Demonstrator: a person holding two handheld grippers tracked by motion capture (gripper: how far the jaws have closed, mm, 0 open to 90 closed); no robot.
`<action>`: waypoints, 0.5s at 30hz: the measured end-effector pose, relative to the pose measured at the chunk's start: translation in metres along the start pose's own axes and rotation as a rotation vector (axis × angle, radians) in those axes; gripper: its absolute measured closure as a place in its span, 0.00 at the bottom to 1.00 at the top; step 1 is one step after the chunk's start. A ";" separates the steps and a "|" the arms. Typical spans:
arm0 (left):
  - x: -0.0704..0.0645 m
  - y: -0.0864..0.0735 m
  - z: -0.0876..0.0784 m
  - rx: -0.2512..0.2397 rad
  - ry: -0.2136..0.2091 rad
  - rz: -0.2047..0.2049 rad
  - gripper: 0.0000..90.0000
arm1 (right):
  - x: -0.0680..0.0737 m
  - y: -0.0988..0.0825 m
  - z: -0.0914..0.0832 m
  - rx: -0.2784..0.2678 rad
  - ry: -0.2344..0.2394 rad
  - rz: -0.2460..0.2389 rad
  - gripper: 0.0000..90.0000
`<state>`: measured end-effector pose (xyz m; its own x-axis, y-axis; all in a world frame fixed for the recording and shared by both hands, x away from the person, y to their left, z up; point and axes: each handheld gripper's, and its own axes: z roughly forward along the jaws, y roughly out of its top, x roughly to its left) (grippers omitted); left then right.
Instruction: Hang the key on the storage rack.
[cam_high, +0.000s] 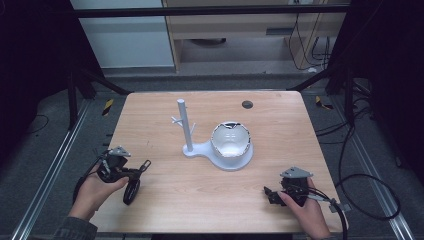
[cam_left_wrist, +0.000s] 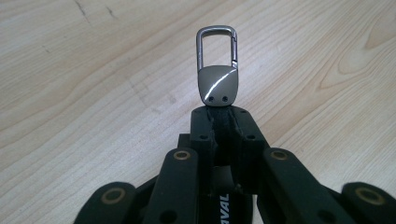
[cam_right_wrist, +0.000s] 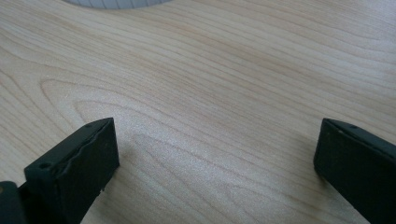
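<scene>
Keyring clip (cam_left_wrist: 217, 65) pinched between the closed fingers of the left gripper (cam_left_wrist: 223, 116), its metal loop jutting out past the fingertips above the wooden worktop (cam_left_wrist: 84, 93). Seen from the high view, the left gripper (cam_high: 142, 167) sits near the worktop's front left corner in the person's left hand (cam_high: 95, 192), with a dark strap loop (cam_high: 132, 191) hanging below it onto the wood. A small silver clasp end shows at the gripper's tip there.

Near the front right corner, the right hand (cam_high: 305, 210) holds the right gripper (cam_high: 270, 194) low over the worktop (cam_high: 200, 200); its own view shows the two black fingers (cam_right_wrist: 79, 163) spread wide apart with bare wood grain between them and nothing held.

At the centre of the worktop stands a white stand (cam_high: 187, 130) with a tall post and short side pegs. A white bowl (cam_high: 230, 140) with a shiny rim rests on the round part of the stand's base, just right of the post. A small dark disc (cam_high: 247, 104) lies near the far edge.
</scene>
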<state>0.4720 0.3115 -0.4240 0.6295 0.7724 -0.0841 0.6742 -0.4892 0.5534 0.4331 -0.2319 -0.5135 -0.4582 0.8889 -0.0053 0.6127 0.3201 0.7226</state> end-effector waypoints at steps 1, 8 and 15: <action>0.001 -0.001 -0.001 -0.007 -0.001 0.002 0.89 | 0.000 0.000 0.000 0.000 0.000 0.000 0.00; -0.001 -0.008 -0.012 -0.118 0.005 -0.010 0.90 | 0.000 0.000 0.000 0.000 0.000 0.000 0.00; -0.006 -0.008 -0.022 -0.218 0.029 -0.002 0.90 | 0.000 0.000 0.000 0.000 -0.001 0.001 0.00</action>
<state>0.4549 0.3196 -0.4099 0.6149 0.7861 -0.0633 0.5738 -0.3909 0.7197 0.4331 -0.2318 -0.5135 -0.4570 0.8894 -0.0051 0.6130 0.3191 0.7228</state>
